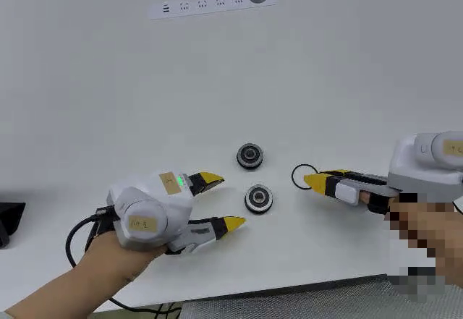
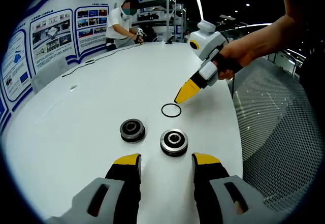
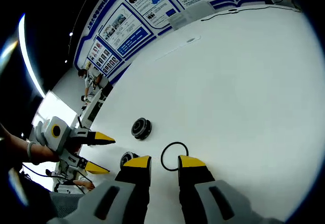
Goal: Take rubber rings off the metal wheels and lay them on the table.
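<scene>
Two metal wheels lie on the white table (image 1: 130, 102). The far wheel (image 1: 249, 155) (image 2: 132, 130) (image 3: 141, 128) looks dark around its rim. The near wheel (image 1: 258, 198) (image 2: 174, 141) (image 3: 128, 159) shows a bare silver rim. A thin black rubber ring (image 1: 304, 176) (image 2: 171, 110) (image 3: 174, 155) lies flat on the table to their right. My left gripper (image 1: 223, 201) (image 2: 166, 158) (image 3: 104, 155) is open, its yellow tips just short of the near wheel. My right gripper (image 1: 316, 181) (image 3: 164, 164) (image 2: 185, 93) holds nothing; its jaws stand a narrow gap apart, tips at the ring's edge.
A white power strip (image 1: 210, 4) lies at the back of the table. At the left edge sits a black object (image 1: 9, 221), and a black cable (image 1: 76, 236) trails from my left gripper. The table's front edge (image 1: 289, 288) runs just below the grippers.
</scene>
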`<state>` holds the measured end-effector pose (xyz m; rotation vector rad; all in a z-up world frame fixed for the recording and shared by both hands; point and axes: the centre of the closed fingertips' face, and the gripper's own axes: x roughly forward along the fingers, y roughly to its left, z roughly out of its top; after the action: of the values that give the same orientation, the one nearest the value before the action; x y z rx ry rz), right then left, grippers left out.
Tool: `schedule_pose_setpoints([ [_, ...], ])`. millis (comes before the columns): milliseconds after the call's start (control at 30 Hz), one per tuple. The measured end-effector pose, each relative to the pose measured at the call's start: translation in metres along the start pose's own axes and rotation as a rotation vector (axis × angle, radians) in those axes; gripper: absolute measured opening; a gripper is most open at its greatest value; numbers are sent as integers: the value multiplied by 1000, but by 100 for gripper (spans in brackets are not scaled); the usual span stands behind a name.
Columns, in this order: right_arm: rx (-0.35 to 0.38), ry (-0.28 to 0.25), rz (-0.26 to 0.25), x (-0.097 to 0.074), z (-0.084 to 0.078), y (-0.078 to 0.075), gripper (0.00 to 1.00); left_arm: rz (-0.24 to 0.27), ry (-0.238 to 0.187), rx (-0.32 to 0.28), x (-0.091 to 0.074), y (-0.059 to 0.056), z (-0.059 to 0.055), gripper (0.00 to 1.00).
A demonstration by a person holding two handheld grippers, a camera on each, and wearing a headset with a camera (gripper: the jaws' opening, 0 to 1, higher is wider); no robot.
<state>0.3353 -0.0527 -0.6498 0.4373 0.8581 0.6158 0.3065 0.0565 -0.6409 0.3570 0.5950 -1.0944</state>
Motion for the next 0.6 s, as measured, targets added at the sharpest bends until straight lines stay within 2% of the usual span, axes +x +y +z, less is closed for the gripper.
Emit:
schedule_pose_setpoints([
  [200, -6, 14, 35, 7, -3, 12, 22, -18, -6, 13, 7, -4, 9, 33],
  [400, -10, 35, 70, 13, -7, 21, 22, -44, 0, 25, 15, -11, 13, 26],
  [600, -9, 60, 98, 20, -14, 26, 22, -58, 10, 37, 23, -14, 15, 23],
])
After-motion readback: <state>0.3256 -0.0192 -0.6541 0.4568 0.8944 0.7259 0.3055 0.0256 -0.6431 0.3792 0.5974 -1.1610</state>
